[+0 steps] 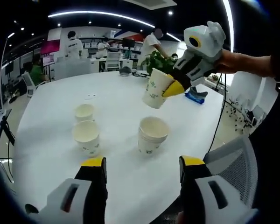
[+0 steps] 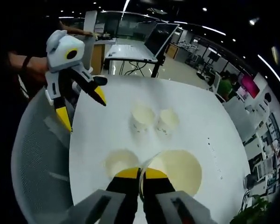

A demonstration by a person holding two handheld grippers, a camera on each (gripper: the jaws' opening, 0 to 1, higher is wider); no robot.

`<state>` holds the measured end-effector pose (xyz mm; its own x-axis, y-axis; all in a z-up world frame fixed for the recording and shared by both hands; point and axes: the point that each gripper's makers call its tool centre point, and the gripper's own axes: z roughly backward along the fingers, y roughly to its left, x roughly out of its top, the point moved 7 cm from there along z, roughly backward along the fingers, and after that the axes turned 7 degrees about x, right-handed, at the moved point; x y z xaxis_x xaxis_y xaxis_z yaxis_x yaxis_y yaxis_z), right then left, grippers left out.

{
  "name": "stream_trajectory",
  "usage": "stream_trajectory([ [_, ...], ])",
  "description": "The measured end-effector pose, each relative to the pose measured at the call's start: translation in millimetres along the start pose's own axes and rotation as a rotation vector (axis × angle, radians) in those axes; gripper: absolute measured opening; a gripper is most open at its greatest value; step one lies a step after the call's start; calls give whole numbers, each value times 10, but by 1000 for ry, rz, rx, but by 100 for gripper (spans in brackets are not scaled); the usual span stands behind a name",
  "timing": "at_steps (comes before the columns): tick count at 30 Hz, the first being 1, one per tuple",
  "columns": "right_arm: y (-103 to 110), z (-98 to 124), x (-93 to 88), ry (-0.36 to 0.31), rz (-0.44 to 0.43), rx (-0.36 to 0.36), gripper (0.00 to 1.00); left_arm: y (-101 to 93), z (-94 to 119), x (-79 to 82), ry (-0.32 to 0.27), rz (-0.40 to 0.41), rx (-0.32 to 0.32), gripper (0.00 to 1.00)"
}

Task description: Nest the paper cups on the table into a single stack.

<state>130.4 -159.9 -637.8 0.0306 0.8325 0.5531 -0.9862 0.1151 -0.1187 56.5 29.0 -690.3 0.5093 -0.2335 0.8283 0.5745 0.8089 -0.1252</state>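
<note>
Now mid-carry: right tool (image 1: 173,87) pinched on rim of white paper cup w/ green print (image 1: 156,88), tilted, held above white round tabletop (image 1: 51,172) over short nested stack of white paper cups (image 1: 151,135). Level cup, centre over stack mouth, lower straight. Left tool (image 1: 142,173) wide open, empty. Two single cups (image 1: 86,136) left nearby.

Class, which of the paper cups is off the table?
The cup held tilted in the right gripper, above the stack; the two single cups stand on the table.
</note>
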Motion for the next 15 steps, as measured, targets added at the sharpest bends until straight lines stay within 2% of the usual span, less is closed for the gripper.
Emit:
stream_trajectory([
  [6,220,-63,86,12,56,50,0,-33,-1,-14,5,1,-4,61],
  [15,387,-184,109,31,91,96,0,-25,-3,-3,2,4,-5,60],
])
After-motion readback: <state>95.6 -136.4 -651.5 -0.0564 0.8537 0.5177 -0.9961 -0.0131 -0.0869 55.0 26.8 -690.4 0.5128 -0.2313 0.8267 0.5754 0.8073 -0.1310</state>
